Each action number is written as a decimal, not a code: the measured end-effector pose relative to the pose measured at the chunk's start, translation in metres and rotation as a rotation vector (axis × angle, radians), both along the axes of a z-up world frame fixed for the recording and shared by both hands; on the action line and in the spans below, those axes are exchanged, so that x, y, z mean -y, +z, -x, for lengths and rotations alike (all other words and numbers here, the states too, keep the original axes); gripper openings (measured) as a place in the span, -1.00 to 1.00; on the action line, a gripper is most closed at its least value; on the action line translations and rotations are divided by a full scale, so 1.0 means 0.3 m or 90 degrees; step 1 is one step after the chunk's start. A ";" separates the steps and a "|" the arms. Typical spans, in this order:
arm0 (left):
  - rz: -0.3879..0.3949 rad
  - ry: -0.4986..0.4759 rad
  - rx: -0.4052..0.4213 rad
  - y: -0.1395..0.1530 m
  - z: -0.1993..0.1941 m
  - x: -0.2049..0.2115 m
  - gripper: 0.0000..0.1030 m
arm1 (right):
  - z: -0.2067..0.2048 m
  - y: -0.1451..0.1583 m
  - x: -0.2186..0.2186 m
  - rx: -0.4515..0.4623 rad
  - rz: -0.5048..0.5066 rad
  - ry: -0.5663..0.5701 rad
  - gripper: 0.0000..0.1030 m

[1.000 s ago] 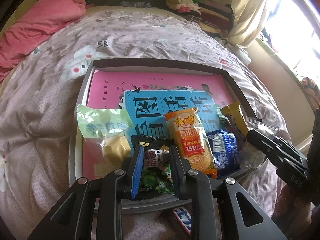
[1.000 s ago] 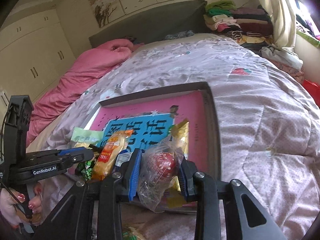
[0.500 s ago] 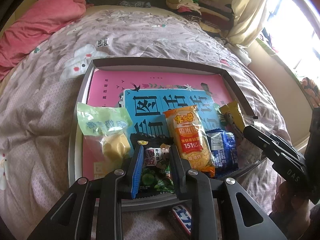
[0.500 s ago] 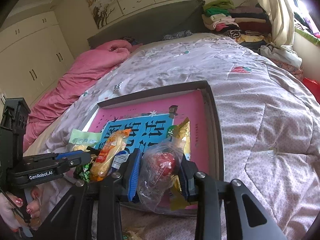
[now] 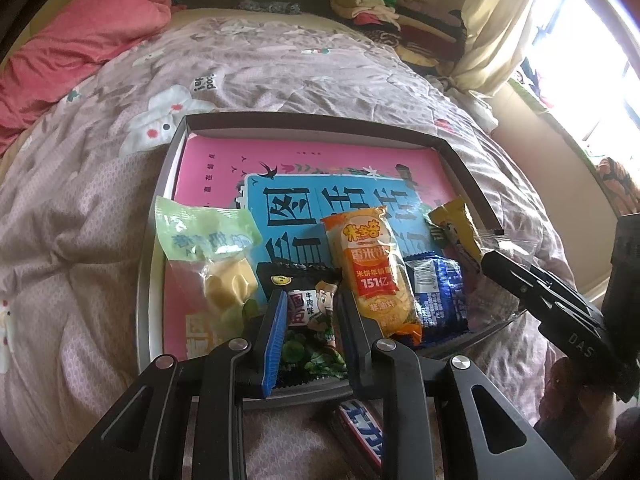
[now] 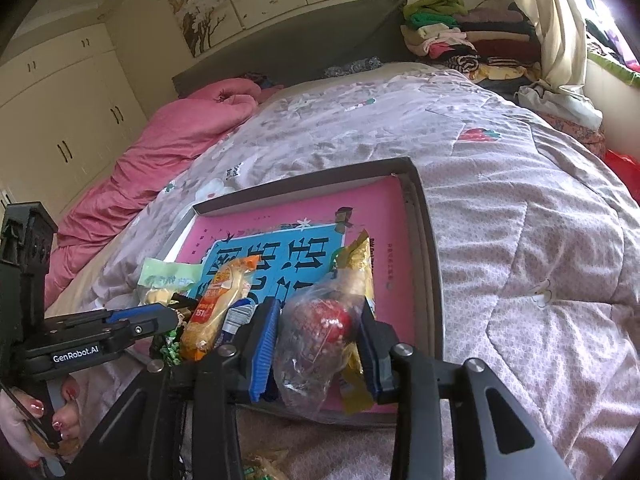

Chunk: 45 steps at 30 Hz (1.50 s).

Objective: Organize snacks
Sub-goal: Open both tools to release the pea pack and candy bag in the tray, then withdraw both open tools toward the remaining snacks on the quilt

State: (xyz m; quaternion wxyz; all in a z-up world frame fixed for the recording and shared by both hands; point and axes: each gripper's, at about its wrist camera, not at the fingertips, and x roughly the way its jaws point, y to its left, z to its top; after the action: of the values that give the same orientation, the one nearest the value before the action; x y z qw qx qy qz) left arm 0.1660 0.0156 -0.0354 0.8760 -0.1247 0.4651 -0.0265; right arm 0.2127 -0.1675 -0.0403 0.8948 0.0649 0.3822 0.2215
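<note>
Left hand-held gripper (image 5: 310, 330) clamps the green pea packet (image 5: 310, 320); right hand-held gripper (image 6: 318, 350), jaws opening, apparently releases the clear bag (image 6: 316, 344).

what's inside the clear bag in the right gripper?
Inside the clear bag, between the opening right gripper jaws, sits a round red item with pale specks. Crinkled plastic blurs what it is.

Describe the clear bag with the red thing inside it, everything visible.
The clear plastic bag is crinkled, see-through film around a round red item with pale specks. It sits between the fingers of the right hand-held gripper, whose jaws are opening, at the near right corner of the tray, resting against a yellow snack packet.
</note>
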 end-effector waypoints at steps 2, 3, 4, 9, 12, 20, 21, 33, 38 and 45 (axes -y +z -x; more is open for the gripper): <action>0.000 -0.001 -0.001 0.000 0.002 0.002 -0.48 | 0.000 -0.002 0.005 -0.003 -0.001 -0.002 -0.23; 0.001 -0.002 -0.001 -0.001 0.003 0.003 -0.48 | 0.001 -0.003 0.007 -0.004 -0.002 -0.003 -0.22; 0.000 -0.002 -0.001 -0.001 0.004 0.004 -0.48 | 0.002 -0.003 0.007 -0.006 -0.003 -0.003 -0.21; 0.003 -0.003 -0.001 0.001 0.008 0.003 -0.48 | 0.012 0.005 0.008 -0.002 -0.007 0.001 -0.20; 0.003 -0.003 0.000 0.005 0.011 0.002 -0.48 | 0.019 0.014 0.003 0.004 -0.004 0.004 -0.11; 0.010 0.003 0.001 0.016 0.025 -0.006 -0.41 | 0.021 0.032 0.025 0.009 -0.021 -0.007 -0.08; 0.012 0.003 0.001 0.019 0.029 -0.008 -0.39 | 0.021 0.035 0.029 0.011 -0.024 -0.008 -0.07; 0.016 0.010 0.016 0.056 0.070 -0.015 -0.03 | 0.044 0.074 0.041 0.036 -0.037 -0.007 0.02; 0.011 0.007 0.025 0.077 0.081 -0.008 0.01 | 0.055 0.080 0.043 0.041 -0.040 -0.006 0.06; 0.008 0.010 0.031 0.095 0.098 -0.011 0.06 | 0.068 0.093 0.057 0.049 -0.047 -0.016 0.09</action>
State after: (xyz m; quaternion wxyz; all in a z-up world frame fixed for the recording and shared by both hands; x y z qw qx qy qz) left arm 0.1366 0.0189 -0.0069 0.8863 -0.1328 0.4429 -0.0257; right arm 0.1924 -0.1846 -0.0125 0.9084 0.0946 0.3384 0.2265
